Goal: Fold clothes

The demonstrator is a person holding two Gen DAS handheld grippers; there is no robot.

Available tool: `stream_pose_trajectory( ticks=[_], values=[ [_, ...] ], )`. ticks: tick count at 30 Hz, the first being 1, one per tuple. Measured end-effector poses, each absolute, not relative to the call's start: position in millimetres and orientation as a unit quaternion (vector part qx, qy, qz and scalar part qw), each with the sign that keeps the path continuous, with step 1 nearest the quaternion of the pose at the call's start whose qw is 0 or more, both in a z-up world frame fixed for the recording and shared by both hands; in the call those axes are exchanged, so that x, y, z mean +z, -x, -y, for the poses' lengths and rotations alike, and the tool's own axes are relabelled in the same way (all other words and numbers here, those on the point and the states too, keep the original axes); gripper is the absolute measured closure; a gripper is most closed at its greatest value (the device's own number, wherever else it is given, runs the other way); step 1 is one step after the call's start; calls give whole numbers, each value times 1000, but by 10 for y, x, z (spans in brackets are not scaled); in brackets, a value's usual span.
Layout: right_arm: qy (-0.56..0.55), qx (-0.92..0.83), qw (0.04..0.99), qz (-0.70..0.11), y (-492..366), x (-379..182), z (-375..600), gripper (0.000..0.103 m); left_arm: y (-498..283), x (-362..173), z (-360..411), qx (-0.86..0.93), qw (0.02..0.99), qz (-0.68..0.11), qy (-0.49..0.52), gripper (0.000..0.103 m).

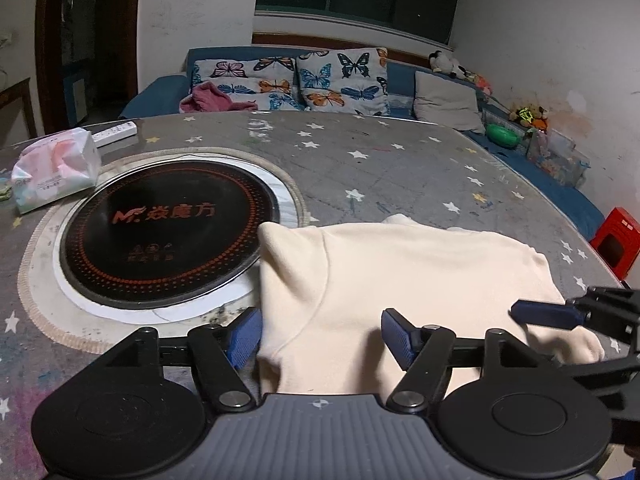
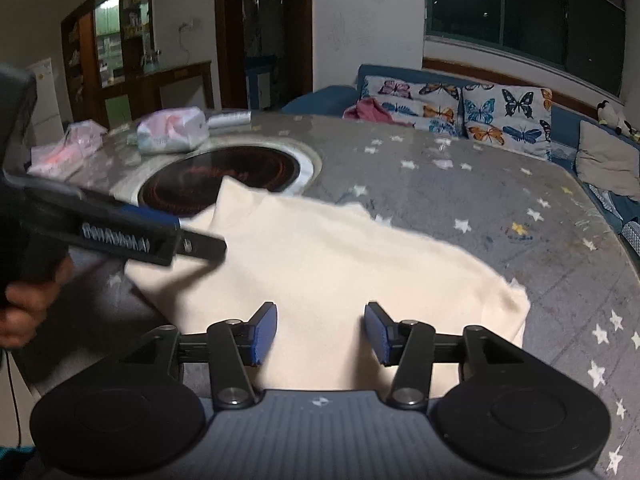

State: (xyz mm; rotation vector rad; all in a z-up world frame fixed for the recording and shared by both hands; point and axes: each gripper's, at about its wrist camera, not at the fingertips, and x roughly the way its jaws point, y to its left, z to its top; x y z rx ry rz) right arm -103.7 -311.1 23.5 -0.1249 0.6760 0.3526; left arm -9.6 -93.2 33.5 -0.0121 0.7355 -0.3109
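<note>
Star-printed grey cloth (image 1: 360,168) covers your round table, where a cream top (image 1: 400,272) lies folded flat at the near edge, its collar overlapping the black induction hob (image 1: 168,232). Tissue packs (image 1: 52,168) sit beyond. Your left gripper (image 1: 320,336) and right gripper (image 2: 320,332) hover with jaws apart, clamping nothing.

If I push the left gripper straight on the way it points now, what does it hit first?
Most likely the cream garment: the left gripper stands open, angled down over its near edge, cloth lying between the fingers. Beyond that is only the star-patterned table cover. The black cooktop sits off to the left.
</note>
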Motion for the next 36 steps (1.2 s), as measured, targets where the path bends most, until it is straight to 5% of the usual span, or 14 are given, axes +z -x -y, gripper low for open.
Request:
stream_pose_trajectory(
  ticks=[19,22,28,36],
  values=[
    [75,178,929,-314,960,335,3083,52,34,331,838,-128,928,-350,2,34],
    [64,164,934,-312,840,361,3163,52,-75,358,882,-132,929,-346,2,56],
    [23,147,934,-324,556,336,3353,56,-325,381,980,-140,933,-332,-1,75],
    [-1,132,931,-340,170,213,3450,72,-626,232,1071,-137,928,-346,-17,79]
  ],
)
